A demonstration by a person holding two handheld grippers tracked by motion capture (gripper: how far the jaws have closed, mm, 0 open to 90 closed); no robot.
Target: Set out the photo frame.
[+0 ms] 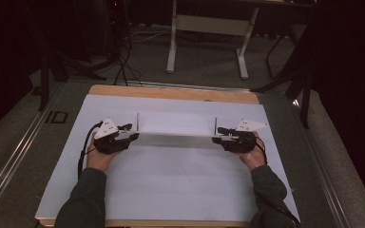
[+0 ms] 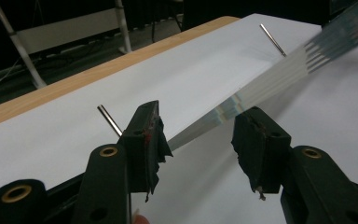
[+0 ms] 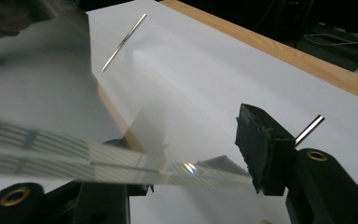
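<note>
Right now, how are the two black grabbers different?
The left gripper shows both pads, with the shiny strip ending in the gap between them. The strip lies across the right gripper and hides one pad. The left gripper is at the strip's left end, the right gripper at its right end. Both are black and open.

1. My left gripper (image 1: 129, 133) is black, with a grey three-cornered plate (image 1: 105, 128) on top.
2. A black cable (image 1: 81, 156) trails from it beside my dark green sleeve (image 1: 83, 202).
3. My right gripper (image 1: 217, 135) looks the same.
4. Up close, its jaws carry ragged black pads (image 3: 256, 140) and brass-ringed screw holes (image 3: 316, 155).
</note>
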